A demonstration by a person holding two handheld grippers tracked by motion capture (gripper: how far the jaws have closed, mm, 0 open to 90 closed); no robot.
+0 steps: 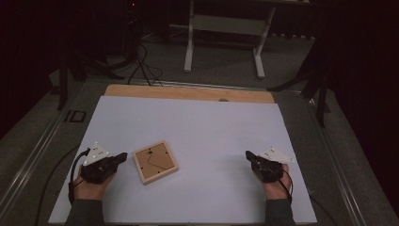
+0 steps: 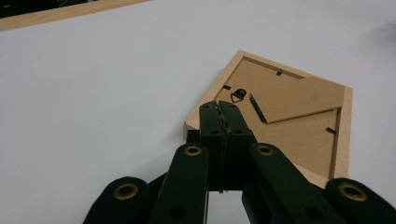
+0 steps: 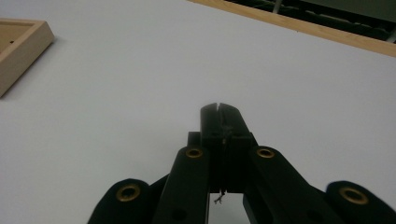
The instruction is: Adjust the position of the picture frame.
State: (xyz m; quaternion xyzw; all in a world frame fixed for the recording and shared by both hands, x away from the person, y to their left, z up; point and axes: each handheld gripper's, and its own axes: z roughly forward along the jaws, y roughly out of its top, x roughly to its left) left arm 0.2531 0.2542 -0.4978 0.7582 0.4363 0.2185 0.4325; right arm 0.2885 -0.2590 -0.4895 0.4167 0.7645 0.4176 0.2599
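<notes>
Your left gripper (image 1: 123,156) rests low on the table with its jaws pressed together and nothing between them; in the left gripper view the two black tips (image 2: 219,109) meet flush. They point at the near corner of the small square light-wood picture frame (image 1: 155,162), just beside it but apart from it in the high view. The frame lies face down, rotated so that a corner faces you, left of the table's middle. Its brown fibreboard backing (image 2: 299,121), folded easel stand and small black hanging hook (image 2: 239,95) are all up. That orientation puts the back hardware within reach, probably the reason it lies this way.

Your right gripper (image 1: 249,155) sits well apart from the frame, near the table's right side, jaws likewise together and empty (image 3: 219,109). In the right gripper view one corner of the frame (image 3: 21,51) shows far off at the left.

Both hands (image 1: 90,186) rest near the front edge of the pale lavender-white table sheet (image 1: 202,127), whose far side ends in a strip of bare wood edge (image 1: 188,92). With both grippers symmetric and idle, this reads as a neutral pose: nothing is yet grasped. The left gripper is the better placed to open and take the frame.
</notes>
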